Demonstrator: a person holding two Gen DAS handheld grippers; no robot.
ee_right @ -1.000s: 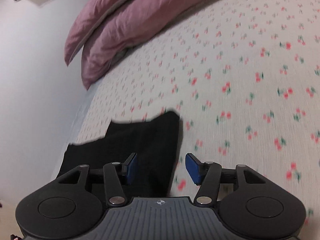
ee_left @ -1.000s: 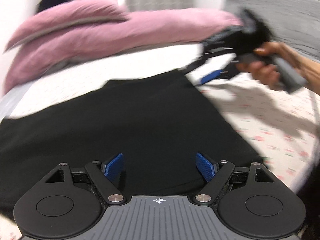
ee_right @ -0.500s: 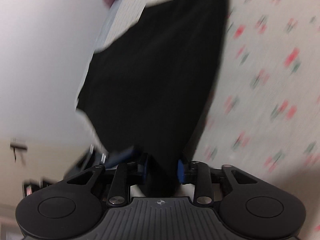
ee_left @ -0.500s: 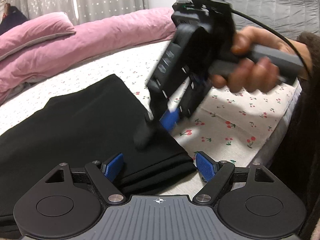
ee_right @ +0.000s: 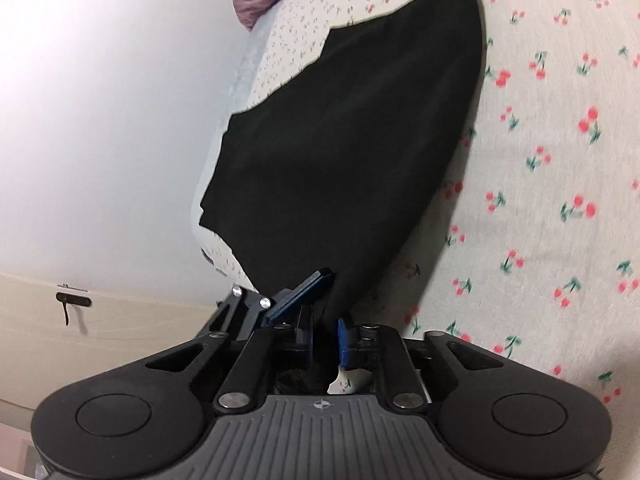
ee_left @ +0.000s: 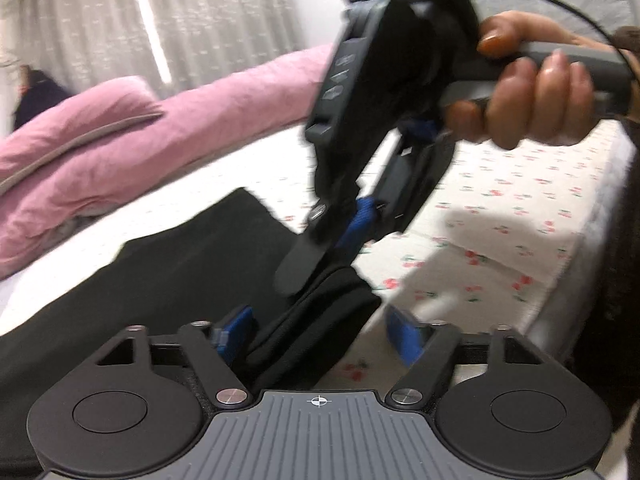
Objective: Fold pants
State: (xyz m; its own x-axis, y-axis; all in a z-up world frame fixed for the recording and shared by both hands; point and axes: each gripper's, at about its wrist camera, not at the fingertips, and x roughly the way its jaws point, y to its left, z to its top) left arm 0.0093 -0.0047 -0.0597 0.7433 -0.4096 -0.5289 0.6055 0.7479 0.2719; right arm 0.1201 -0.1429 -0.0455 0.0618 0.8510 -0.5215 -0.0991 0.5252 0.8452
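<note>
Black pants lie on the bed. My right gripper, jaws narrow, pinches their near corner; left gripper, jaws just closing, brackets it without pressing. Step: gripping the end. Next: left pinches, then fold over

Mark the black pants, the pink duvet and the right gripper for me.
black pants (ee_right: 352, 140), right wrist view, middle of the flat cloth.
pink duvet (ee_left: 132, 160), left wrist view, its long roll.
right gripper (ee_right: 326, 334), right wrist view, between its fingertips, clamped on cloth.
</note>
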